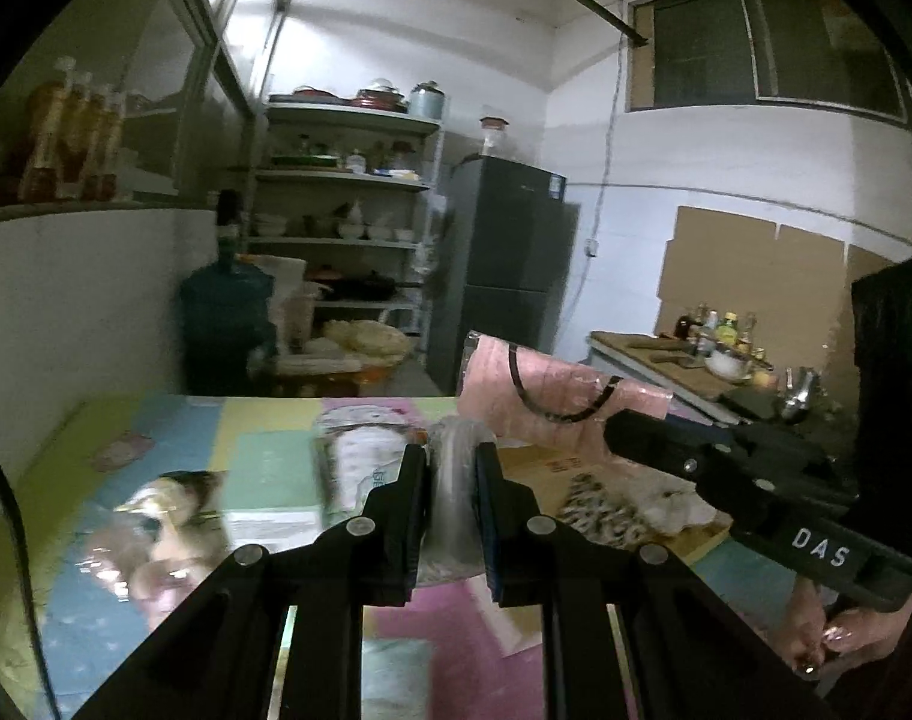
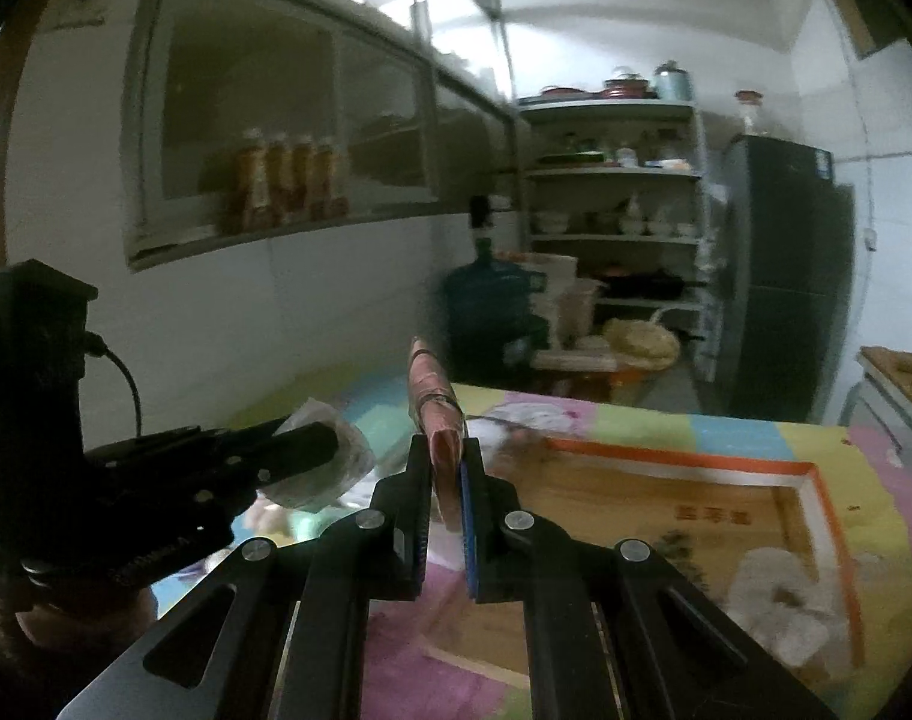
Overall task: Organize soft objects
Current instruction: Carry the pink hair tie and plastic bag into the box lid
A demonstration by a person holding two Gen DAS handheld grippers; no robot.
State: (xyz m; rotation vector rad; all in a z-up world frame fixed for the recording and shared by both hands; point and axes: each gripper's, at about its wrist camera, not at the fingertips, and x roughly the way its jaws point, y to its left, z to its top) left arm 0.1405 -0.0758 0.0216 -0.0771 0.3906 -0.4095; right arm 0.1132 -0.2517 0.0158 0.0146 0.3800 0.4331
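The left gripper has its fingers pinching a soft packet in clear plastic, which stands upright between the two pads and looks greyish (the contents are too blurred to name). In the right wrist view this same packet bulges out around the fingertips, raised above the bench. The right gripper has its fingers pressed nearly together on the edge of a pink folded cloth in a clear wrapper; the cloth rises up and away from the pads. In the left wrist view the pink cloth shows its flat side with a dark curved line on it, held above the bench at the tip of the right gripper.

Below both grippers lies a colourful mat of pastel squares that covers the bench. On the mat is a flat cardboard box with an orange rim, and white soft things lie inside it at the right. A spotted piece lies in the same box, beside a white one. More packets in shiny plastic lie on the mat at the left.

A hand grips the handle of the right gripper. Behind the bench stand a blue water jug, a shelf with dishes and a dark refrigerator.
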